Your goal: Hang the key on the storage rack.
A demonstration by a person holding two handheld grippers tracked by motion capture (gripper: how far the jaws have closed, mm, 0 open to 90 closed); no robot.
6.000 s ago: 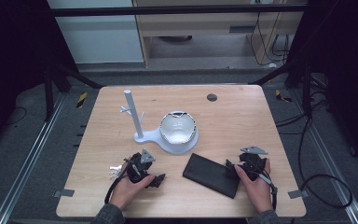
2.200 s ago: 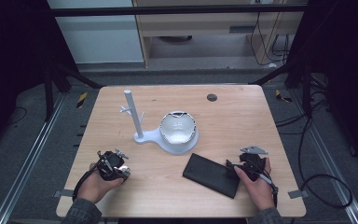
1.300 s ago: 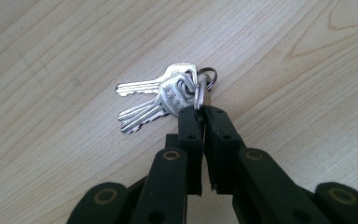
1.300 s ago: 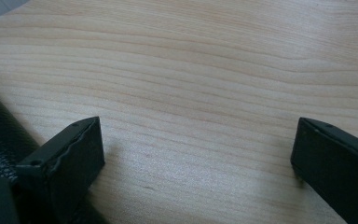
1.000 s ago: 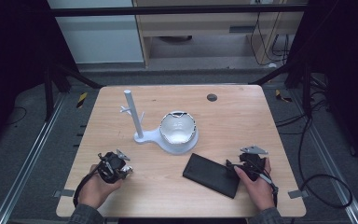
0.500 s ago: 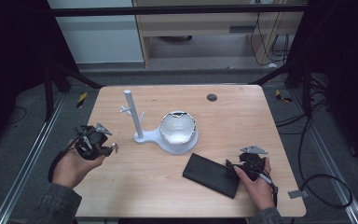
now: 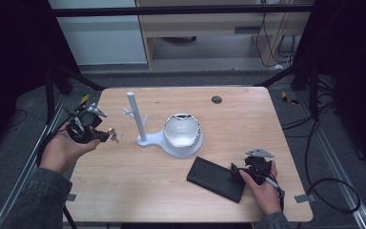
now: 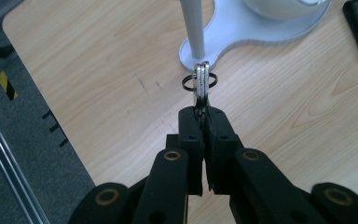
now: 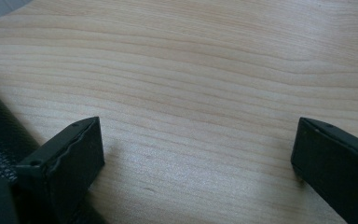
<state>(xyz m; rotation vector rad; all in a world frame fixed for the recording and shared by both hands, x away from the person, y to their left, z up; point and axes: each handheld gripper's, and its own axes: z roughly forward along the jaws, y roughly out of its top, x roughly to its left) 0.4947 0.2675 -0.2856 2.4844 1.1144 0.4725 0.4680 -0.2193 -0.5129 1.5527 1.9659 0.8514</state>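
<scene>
Left claw (image 8: 203,114) is pinched tight on the keys (image 8: 200,84), up in the air by the table's (image 7: 248,109) left edge; picking up is done; hanging them on the white stand (image 7: 136,117) is left; right claw (image 7: 240,171) rests wide open near the black case (image 7: 217,179).
</scene>
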